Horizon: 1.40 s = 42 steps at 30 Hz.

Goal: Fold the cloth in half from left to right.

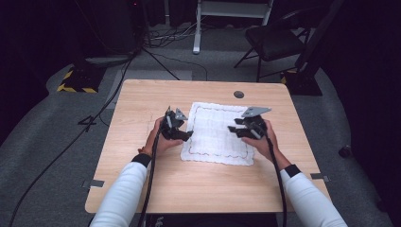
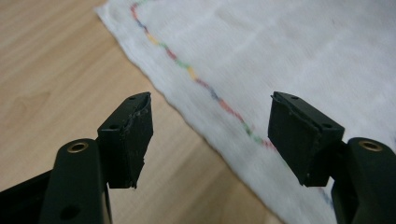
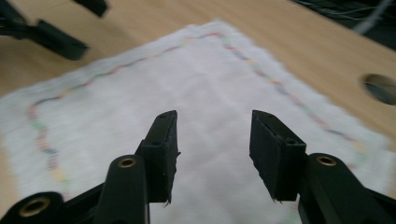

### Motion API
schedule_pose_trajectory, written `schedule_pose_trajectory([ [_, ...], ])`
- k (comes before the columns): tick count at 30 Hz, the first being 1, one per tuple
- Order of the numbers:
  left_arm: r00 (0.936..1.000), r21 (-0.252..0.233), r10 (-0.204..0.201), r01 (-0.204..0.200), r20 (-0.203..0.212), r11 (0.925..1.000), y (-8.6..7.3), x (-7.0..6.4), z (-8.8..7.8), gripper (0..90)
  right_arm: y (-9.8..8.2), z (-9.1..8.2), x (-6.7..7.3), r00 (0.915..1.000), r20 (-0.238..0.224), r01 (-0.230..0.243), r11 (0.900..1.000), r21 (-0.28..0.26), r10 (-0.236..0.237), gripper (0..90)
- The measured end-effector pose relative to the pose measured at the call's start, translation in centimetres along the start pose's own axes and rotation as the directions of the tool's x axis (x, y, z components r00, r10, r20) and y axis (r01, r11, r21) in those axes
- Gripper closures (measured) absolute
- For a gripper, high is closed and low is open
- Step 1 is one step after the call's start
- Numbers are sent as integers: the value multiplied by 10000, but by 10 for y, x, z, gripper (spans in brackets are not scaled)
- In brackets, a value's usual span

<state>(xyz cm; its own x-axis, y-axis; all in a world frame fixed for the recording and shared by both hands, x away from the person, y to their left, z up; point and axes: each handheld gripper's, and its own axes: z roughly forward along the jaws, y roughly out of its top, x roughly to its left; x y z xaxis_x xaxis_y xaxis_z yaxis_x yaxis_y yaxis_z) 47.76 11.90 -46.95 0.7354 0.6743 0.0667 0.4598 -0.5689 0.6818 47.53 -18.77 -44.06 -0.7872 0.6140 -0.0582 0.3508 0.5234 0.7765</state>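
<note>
The white square cloth with multicoloured stitched border (image 1: 216,134) is being flanked on the wooden surface (image 1: 142,99) by the left claw (image 1: 188,135) at nine o'clock and the right claw (image 1: 231,128) at three o'clock, both spread, pinching nothing.

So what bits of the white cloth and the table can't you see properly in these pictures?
- White square cloth with coloured stitched border: high view, its side edges lie under the left gripper and right gripper.
- Same cloth: left gripper view, cut off by the frame edges; stitching blurred.
- Round hole in the light wooden table: right gripper view, blurred and cut by the right edge.
</note>
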Motion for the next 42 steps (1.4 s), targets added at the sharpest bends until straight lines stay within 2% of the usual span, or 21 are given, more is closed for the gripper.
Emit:
schedule_pose_trajectory([
  [2,10000,40,-60,60,-21,10000,-10,0,-3,313,1,5,9,9996,-220,157,9999,41,-156,515],
  [3,9994,44,-295,296,-174,9996,-16,5,-5,302,3,19,38,9921,-1045,702,9975,88,-689,505],
  [4,9994,44,-295,296,-174,9996,-16,5,-5,294,3,19,38,9921,-1045,702,9975,88,-689,505],
  [5,9986,-46,-474,473,-243,9989,-18,9,-6,294,5,26,52,9871,-1316,939,9954,166,-909,501],
  [7,9957,-240,-882,876,-283,9959,-22,15,-9,290,8,38,76,9719,-1936,1407,9898,232,-1337,489],
  [8,9947,-301,-993,985,-250,9947,-24,18,-9,281,11,48,97,9578,-2350,1758,9842,229,-1656,479],
  [9,9932,-309,-1116,1106,-338,9934,-26,20,-10,281,11,48,97,9578,-2350,1758,9842,229,-1656,479],
  [11,9918,-223,-1175,1165,-508,9929,-29,24,-9,275,14,59,116,9446,-2608,2120,9770,219,-1991,466],
  [13,9900,-182,-1270,1261,-621,9918,-32,27,-9,263,14,66,125,9381,-2670,2360,9714,267,-2206,460],
  [16,9887,-241,-1334,1320,-683,9910,-33,31,-11,262,15,78,131,9355,-2725,2458,9683,447,-2249,465],
  [19,9858,-476,-1561,1533,-620,9870,-31,34,-12,259,15,87,135,9389,-2593,2510,9658,654,-2265,502],
  [22,9851,-695,-1602,1558,-621,9853,-29,36,-11,256,16,92,132,9516,-2321,2225,9726,677,-2016,646],
  [23,9851,-695,-1602,1558,-621,9853,-29,36,-11,256,16,92,132,9516,-2321,2225,9726,677,-2016,646],
  [27,9846,-762,-1633,1585,-621,9844,-23,37,-7,253,16,92,130,9594,-1877,2266,9716,678,-2106,811],
  [30,9826,-871,-1788,1741,-499,9809,-16,39,-4,252,15,90,130,9608,-1952,2136,9745,694,-1967,852],
  [33,9827,-940,-1807,1764,-403,9798,-10,37,1,251,11,84,137,9540,-2247,2187,9734,689,-1984,858],
  [35,9844,-810,-1718,1683,-379,9824,-5,34,8,244,6,75,147,9404,-2586,2479,9657,768,-2209,859],
  [36,9844,-810,-1718,1683,-379,9824,-5,34,8,241,6,75,147,9404,-2586,2479,9657,768,-2209,859],
  [37,9835,-716,-1780,1753,-334,9819,-2,32,13,240,2,69,156,9316,-2804,2616,9623,746,-2315,859],
  [39,9838,-667,-1765,1742,-304,9824,0,30,17,239,1,66,159,9282,-2865,2684,9605,742,-2372,859],
  [42,9830,-571,-1809,1789,-320,9822,4,28,25,231,-6,57,171,9134,-3216,2861,9555,713,-2495,860],
])
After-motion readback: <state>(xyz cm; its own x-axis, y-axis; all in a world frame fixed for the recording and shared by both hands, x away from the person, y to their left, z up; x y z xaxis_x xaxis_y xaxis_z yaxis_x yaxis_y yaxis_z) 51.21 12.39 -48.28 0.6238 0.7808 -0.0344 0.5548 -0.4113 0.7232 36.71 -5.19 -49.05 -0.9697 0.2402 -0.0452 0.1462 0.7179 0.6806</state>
